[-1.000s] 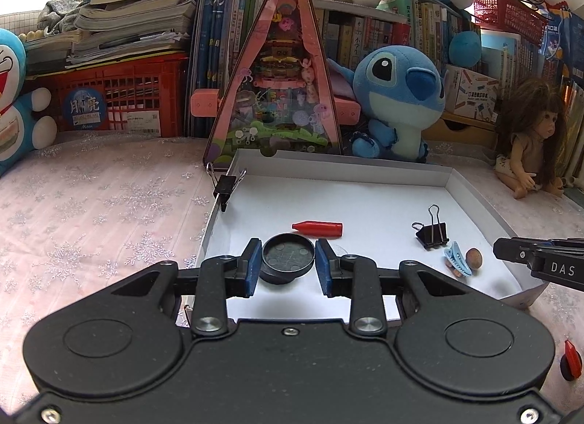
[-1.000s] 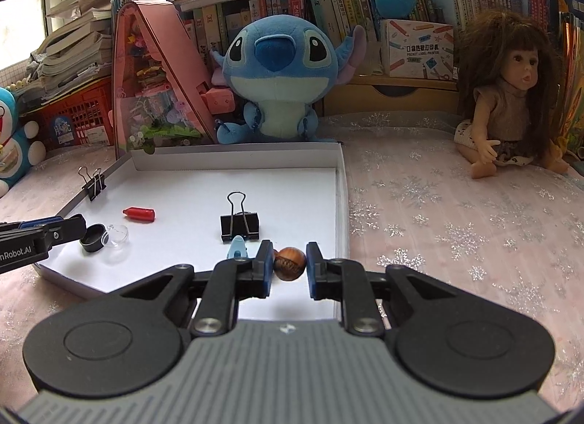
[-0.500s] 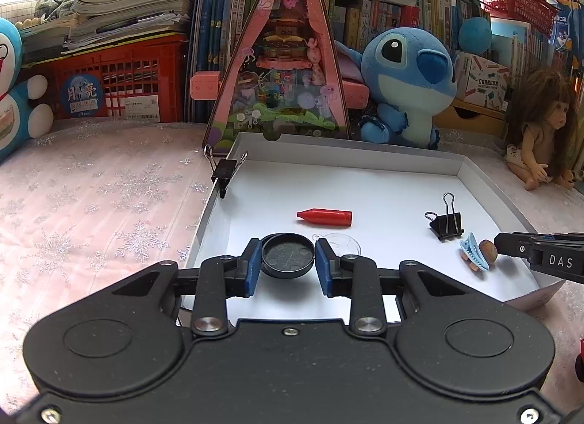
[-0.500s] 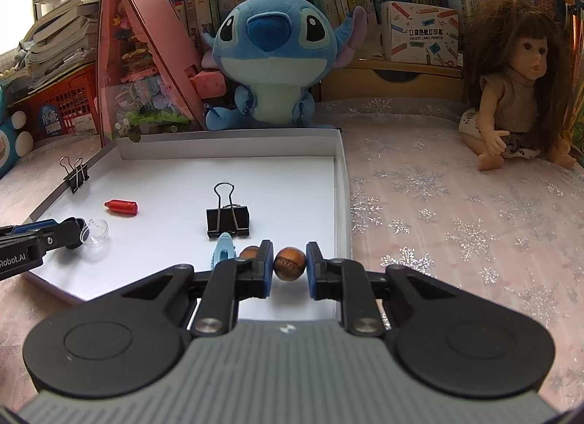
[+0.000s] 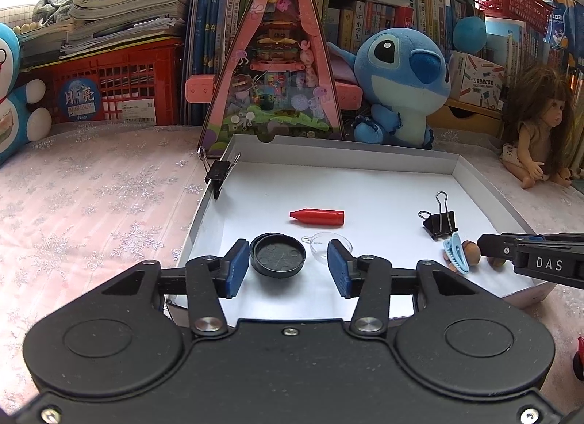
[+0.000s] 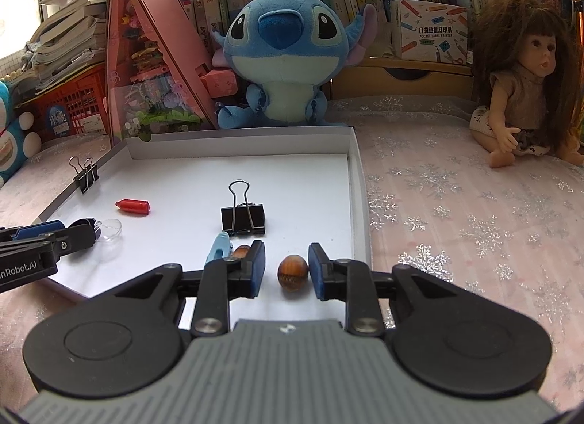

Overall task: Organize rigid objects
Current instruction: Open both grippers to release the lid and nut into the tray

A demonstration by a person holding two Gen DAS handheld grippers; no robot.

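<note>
Sitting on the snowflake-patterned cloth (image 6: 456, 205), the shallow white tray (image 5: 365, 157) already gathers the small rigid things, so the step in hand reads as release: each gripper has an item lying free on the tray floor between spread fingers.

The left gripper (image 5: 288, 265) has its jaws apart at the tray's near-left edge; the black round lid (image 5: 278, 255) lies flat between them, close to the left pad but seemingly not pressed, and a clear plastic dome (image 5: 326, 245) sits just beside it near the right pad. The right gripper (image 6: 286, 270) is likewise parted at the near-right corner, with a brown nut (image 6: 291, 272) resting between the pads, nearer the right one; whether it touches is unclear.

Farther in lie a black binder clip (image 6: 242, 217), a red cap (image 5: 317, 217), a light blue clip (image 6: 218, 247) and a second nut (image 6: 241, 251) tucked beside it. Another binder clip (image 5: 217, 174) grips the tray's left wall.

The next move probably calls for lifting both grippers straight back and up, jaws wide, without nudging the lid, dome or nut, since the nut looks apt to roll.
</note>
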